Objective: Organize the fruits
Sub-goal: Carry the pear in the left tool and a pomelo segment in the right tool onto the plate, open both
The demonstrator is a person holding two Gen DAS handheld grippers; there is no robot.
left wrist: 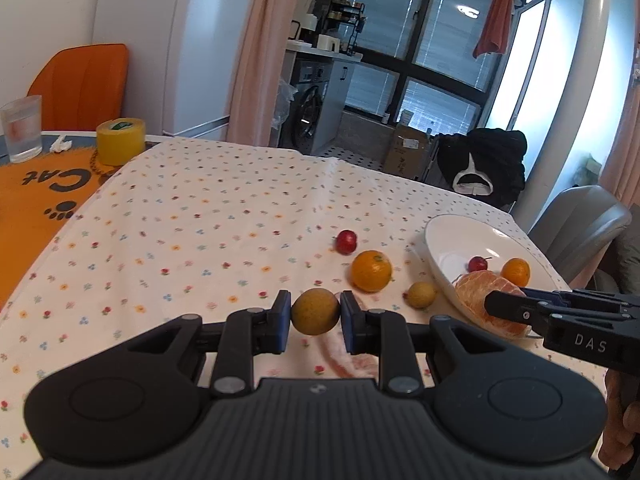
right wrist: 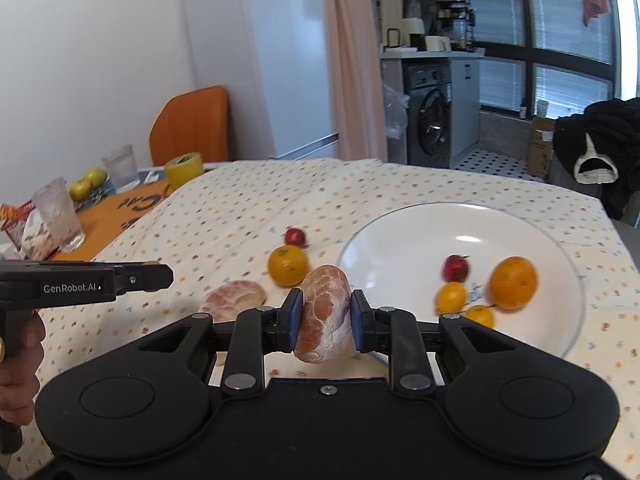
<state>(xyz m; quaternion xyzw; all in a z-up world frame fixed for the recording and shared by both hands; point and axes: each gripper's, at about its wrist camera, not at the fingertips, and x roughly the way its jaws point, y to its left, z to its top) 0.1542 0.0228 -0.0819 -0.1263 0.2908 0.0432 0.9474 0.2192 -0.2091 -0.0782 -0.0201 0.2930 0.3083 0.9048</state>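
Because the peeled pinkish grapefruit chunk is soft and juicy, the right tool, clamped across its middle at the white round plate's nine o'clock, should squeeze gently; the left tool pinches a firm, light yellow-brown round fruit above the surface.

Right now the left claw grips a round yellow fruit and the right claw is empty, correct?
Not quite. The left claw does grip the round yellow fruit, but the right claw is shut on a peeled citrus piece, as the right wrist view shows.
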